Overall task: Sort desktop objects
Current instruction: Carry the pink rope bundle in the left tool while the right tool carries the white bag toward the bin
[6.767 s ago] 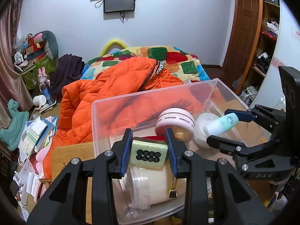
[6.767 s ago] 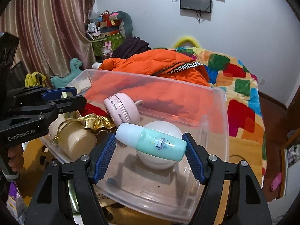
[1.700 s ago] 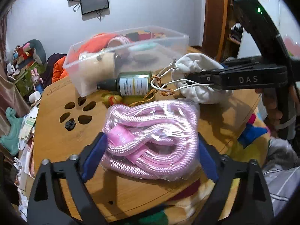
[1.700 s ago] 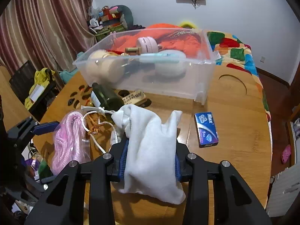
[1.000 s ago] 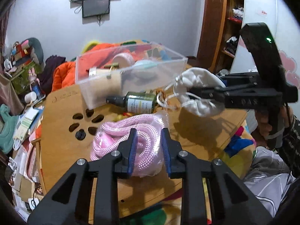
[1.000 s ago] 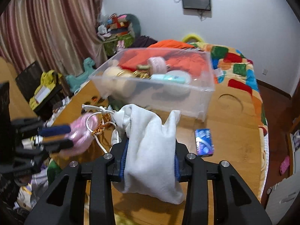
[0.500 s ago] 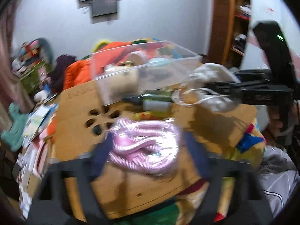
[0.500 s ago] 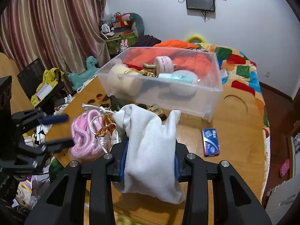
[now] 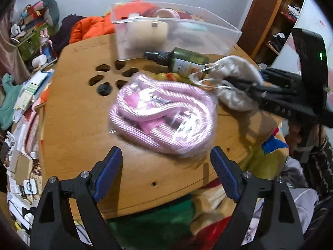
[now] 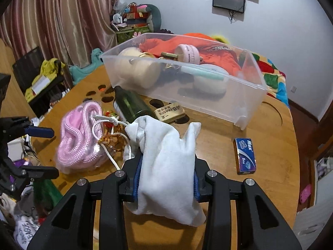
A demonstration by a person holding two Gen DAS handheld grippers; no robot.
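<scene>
A pink rope in a clear plastic bag lies on the round wooden table. My left gripper stands open just short of the bag's near edge, and its blue pads touch nothing. In the right wrist view the same pink rope lies at the left, with the left gripper beside it. My right gripper is shut on a white drawstring pouch, held above the table. The pouch and its cords hang next to the rope. Behind stands a clear plastic bin with several items inside.
A dark green spray bottle lies in front of the bin, with a 4B eraser beside it. A blue Max box lies at the right. Paw-shaped holes pierce the tabletop. A bed, an orange jacket and floor clutter surround the table.
One second ago my left gripper pinched the pink rope bag; now its jaws are wide and the bag lies on the table. Both grippers have dipped lower. The right still holds the pouch.
</scene>
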